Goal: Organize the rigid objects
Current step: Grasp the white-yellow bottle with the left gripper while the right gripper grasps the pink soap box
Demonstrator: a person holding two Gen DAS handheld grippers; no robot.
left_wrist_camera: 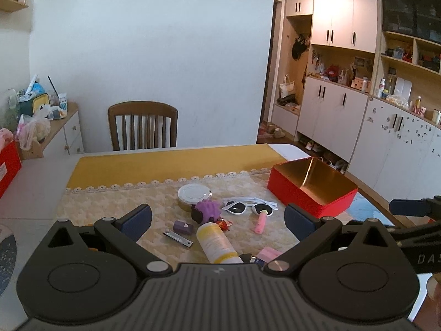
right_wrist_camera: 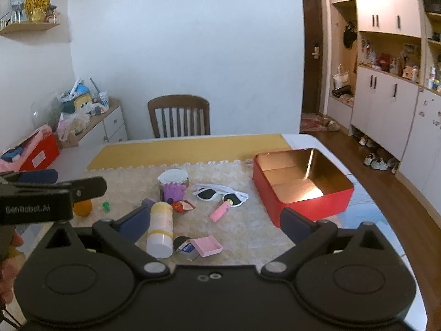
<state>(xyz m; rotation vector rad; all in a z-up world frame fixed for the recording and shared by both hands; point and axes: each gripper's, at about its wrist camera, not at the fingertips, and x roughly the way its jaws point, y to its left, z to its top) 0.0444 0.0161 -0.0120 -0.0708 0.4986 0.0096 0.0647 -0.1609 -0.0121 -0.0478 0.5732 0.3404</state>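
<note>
An open red box (left_wrist_camera: 311, 190) (right_wrist_camera: 300, 182) with a gold inside stands empty at the table's right. Loose items lie in the middle: a white and yellow bottle (left_wrist_camera: 216, 244) (right_wrist_camera: 160, 229) on its side, white sunglasses (left_wrist_camera: 249, 206) (right_wrist_camera: 220, 193), a pink stick (left_wrist_camera: 260, 222) (right_wrist_camera: 219, 211), a purple toy (left_wrist_camera: 206, 211) (right_wrist_camera: 173, 191), a round tin (left_wrist_camera: 193, 194) (right_wrist_camera: 173, 179), a nail clipper (left_wrist_camera: 177, 237), a small pink box (right_wrist_camera: 206, 245). My left gripper (left_wrist_camera: 217, 220) and right gripper (right_wrist_camera: 215, 223) are open and empty above the table's near side.
A wooden chair (left_wrist_camera: 142, 129) stands behind the table. An orange fruit (right_wrist_camera: 82, 207) and a green pin (right_wrist_camera: 106, 206) lie at the left. A sideboard with clutter (left_wrist_camera: 41, 115) stands left, cupboards (left_wrist_camera: 358, 96) right. The left gripper's body (right_wrist_camera: 41, 195) shows in the right wrist view.
</note>
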